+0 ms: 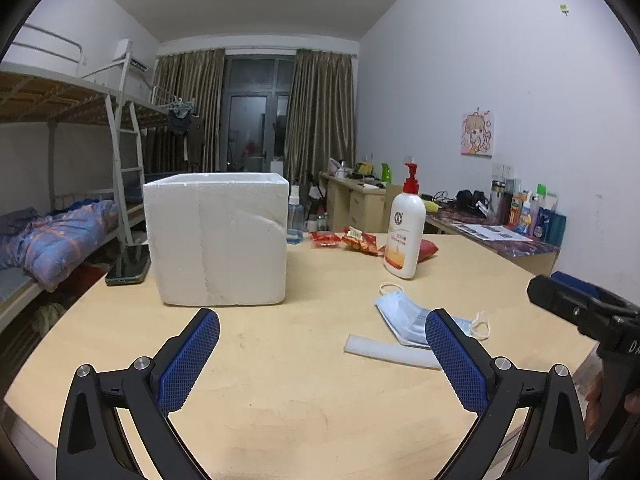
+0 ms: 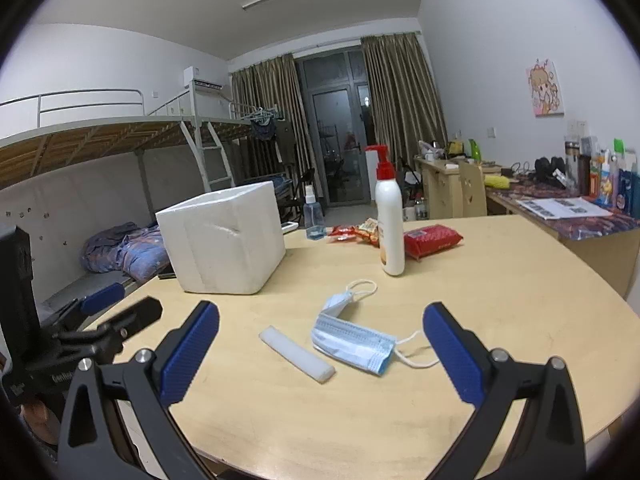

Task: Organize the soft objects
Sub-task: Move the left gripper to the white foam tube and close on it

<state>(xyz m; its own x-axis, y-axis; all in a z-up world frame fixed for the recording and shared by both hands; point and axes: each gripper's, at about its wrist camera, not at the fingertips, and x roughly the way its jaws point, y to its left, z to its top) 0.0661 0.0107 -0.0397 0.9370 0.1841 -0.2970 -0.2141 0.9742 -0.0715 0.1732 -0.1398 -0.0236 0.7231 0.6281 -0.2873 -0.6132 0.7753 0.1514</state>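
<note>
Blue waffle-textured pads on black angular frames at the bottom of both views: left gripper (image 1: 322,360) spread wide, holding nothing; right gripper (image 2: 320,354) likewise spread wide, holding nothing. Both poised above the pale smooth wooden table (image 2: 500,300).

Just beyond the right gripper, lower centre of the right wrist view: white foam strip (image 2: 296,353), a short rounded bar lying flat, and just beside it on the right a crumpled pleated blue face mask (image 2: 352,342) with thin white ear loops. Touching or merely close, hard to say. Same pair at lower right of the left wrist view, partly behind the right-hand pad.

Mid-frame, left of centre: white styrofoam box (image 1: 218,240), blocky, grainy, open-topped, with a dented side. Dark glossy phone (image 1: 129,264) flat at its left.

Farther back, right of centre: tall white pump bottle (image 2: 390,220) with a red head, upright. Behind it a red soft tissue pack (image 2: 434,240), crinkly red snack packets (image 2: 358,232), and a small clear spray bottle (image 2: 313,216) with bluish liquid.
</note>
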